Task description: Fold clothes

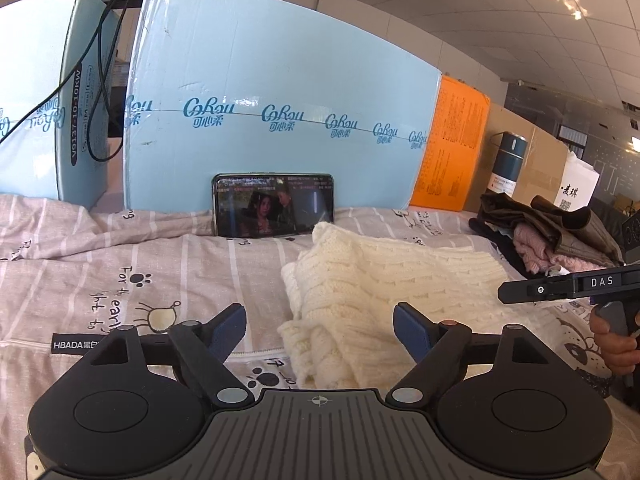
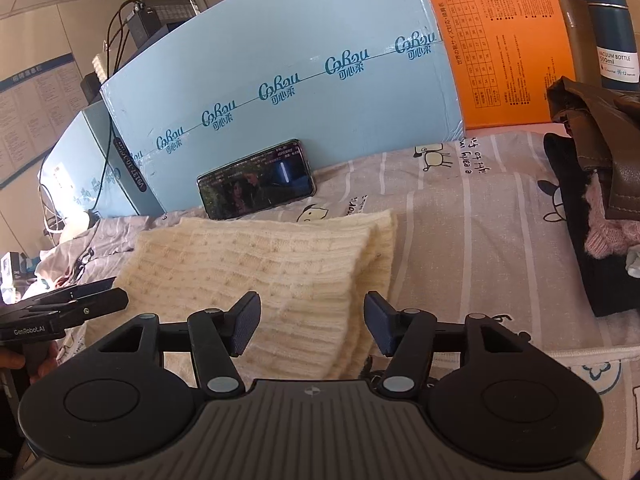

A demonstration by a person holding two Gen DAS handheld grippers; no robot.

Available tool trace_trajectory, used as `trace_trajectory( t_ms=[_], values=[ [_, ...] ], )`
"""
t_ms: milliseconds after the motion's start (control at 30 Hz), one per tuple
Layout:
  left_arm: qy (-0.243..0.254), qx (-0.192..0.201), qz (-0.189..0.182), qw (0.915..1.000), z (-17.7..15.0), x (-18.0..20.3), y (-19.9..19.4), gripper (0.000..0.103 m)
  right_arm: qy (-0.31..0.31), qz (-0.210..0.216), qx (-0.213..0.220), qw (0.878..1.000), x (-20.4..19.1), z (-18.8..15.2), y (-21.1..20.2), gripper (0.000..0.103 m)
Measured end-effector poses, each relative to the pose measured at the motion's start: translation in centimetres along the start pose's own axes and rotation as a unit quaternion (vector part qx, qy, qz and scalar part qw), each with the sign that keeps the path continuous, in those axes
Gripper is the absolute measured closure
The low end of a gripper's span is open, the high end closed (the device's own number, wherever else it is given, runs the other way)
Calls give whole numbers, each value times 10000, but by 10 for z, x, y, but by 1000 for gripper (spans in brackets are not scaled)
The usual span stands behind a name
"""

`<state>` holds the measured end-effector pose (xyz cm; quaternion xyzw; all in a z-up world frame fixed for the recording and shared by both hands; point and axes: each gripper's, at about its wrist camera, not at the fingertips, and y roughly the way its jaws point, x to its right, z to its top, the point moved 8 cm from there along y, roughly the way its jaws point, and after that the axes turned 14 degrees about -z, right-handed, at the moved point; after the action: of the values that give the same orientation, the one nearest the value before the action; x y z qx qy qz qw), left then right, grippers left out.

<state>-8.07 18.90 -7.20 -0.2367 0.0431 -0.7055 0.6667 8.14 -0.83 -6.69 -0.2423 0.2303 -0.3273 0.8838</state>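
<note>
So the cream cable-knit sweater is lying folded on the bed's pinkish-grey cartoon-print sheet, just in front of a black smartphone propped against a big light-blue cardboard box. Left tongs are spread wide apart, holding nothing, hovering over the sweater's near-left edge. Right tongs are apart and empty too, above the sweater's near-right part. Off to the right there's a pile of brown, black and pink clothes, well apart from the sweater.
</note>
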Motion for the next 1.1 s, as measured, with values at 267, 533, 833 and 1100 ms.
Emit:
trace_trajectory(
  t_ms=[267, 533, 833, 1100],
  values=[
    [348, -241, 22, 9991, -10, 8, 13, 20, 76, -109, -166, 9998, 2, -5, 7, 48],
    [266, -269, 58, 9993, -12, 7, 18, 20, 160, -64, 213, 9996, 4, 3, 0, 73],
    [217, -230, 21, 9995, -10, 7, 19, 21, 138, 24, 137, 9998, 1, 2, 0, 60],
    [141, -270, 22, 9995, -11, 4, 20, 20, 159, -72, 0, 9998, 2, -1, 5, 73]
  ],
)
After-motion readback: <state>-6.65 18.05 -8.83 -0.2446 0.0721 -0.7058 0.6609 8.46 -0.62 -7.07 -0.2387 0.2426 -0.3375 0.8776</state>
